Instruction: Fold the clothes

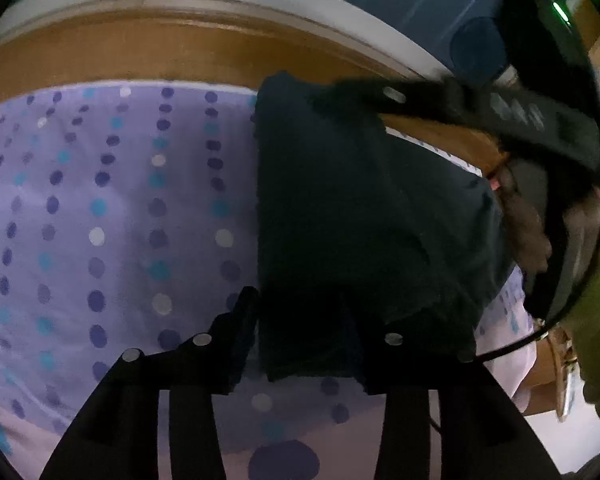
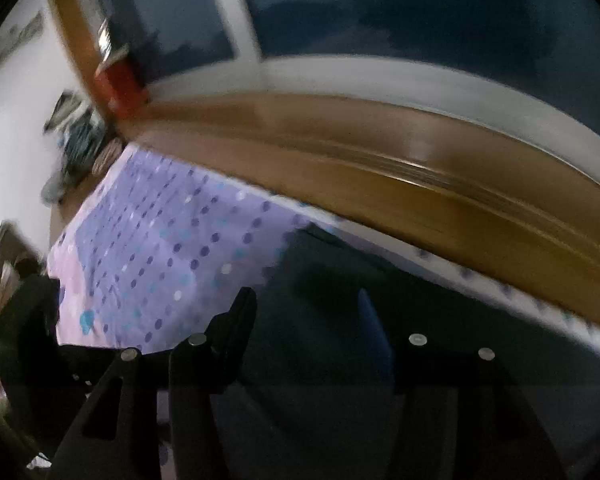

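A dark navy garment [image 1: 352, 216] lies folded on the purple dotted bedsheet [image 1: 100, 208], its near edge between my left gripper's [image 1: 300, 340] fingers. The left jaws stand wide apart, with the cloth's corner lying over the right finger. My right gripper [image 1: 420, 100] reaches in from the right at the garment's far edge in the left wrist view; its jaws are blurred there. In the right wrist view the right gripper [image 2: 312, 332] stands open over the dark garment [image 2: 380, 300], with the sheet [image 2: 160, 248] to the left.
A wooden bed frame [image 1: 140, 52] and white ledge run along the far side of the bed. The person's hand and green sleeve [image 1: 596, 312] are at the right. A red object [image 2: 120, 84] and clutter sit by the bed's far corner.
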